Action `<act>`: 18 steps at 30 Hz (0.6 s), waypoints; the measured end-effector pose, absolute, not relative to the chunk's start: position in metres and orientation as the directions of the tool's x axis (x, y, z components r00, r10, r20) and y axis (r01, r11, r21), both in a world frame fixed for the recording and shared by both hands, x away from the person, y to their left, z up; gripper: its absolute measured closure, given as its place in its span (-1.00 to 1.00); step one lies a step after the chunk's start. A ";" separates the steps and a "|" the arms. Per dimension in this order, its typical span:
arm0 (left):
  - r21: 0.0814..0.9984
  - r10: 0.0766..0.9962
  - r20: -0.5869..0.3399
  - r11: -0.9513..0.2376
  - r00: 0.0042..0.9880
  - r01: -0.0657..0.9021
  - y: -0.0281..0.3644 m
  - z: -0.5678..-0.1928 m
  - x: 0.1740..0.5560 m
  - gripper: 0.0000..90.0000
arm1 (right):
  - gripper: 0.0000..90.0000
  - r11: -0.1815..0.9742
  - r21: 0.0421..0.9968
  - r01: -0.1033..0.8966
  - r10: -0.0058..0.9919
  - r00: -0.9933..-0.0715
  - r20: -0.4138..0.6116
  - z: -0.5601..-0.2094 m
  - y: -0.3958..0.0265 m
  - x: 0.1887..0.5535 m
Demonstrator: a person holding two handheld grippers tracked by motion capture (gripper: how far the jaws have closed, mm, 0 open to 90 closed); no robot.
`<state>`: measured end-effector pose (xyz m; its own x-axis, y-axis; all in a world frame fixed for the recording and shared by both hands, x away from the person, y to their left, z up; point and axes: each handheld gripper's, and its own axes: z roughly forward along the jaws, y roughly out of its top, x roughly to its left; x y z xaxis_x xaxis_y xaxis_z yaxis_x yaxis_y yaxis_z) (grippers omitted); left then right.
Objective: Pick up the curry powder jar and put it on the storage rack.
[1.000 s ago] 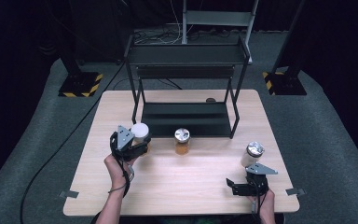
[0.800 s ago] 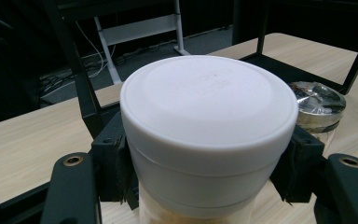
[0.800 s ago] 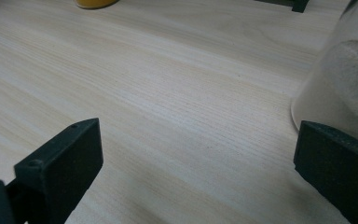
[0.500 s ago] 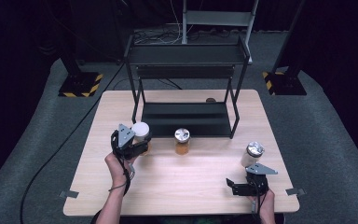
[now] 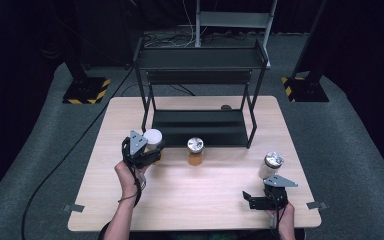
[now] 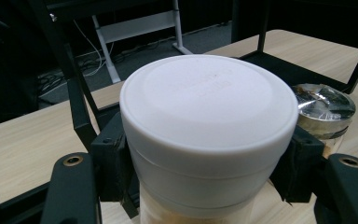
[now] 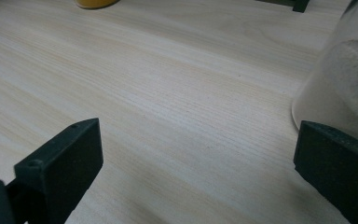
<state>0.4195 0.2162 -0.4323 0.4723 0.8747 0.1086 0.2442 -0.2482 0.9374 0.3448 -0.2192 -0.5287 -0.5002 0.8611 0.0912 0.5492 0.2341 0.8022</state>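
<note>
- Two grippers are at the near half of the table (image 5: 195, 200); nothing has shifted since the earlier frames.
- Left gripper (image 5: 147, 150): jaws clamped on the white-lidded jar (image 6: 209, 135), held upright near the rack (image 5: 200, 127), left of the amber jar (image 5: 195, 151).
- Right gripper (image 5: 252, 200): jaws spread wide over bare wood, gripping nothing, just beside the silver-lidded jar (image 5: 271, 165).

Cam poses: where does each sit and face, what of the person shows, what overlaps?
High view: overhead, looking forward and down on table; forearms, left gripper, right gripper.
Left gripper view: rides the gripper, jaws clamping white-lidded jar.
Right gripper view: low over wood, open jaws, pale jar.
Shared: metal-lidded jar.
</note>
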 end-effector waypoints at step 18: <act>0.938 0.872 0.093 -0.239 0.481 0.252 0.213 -0.431 0.429 -0.25 | -0.99 0.236 0.802 0.549 0.860 -0.502 0.090 -0.529 -0.219 0.345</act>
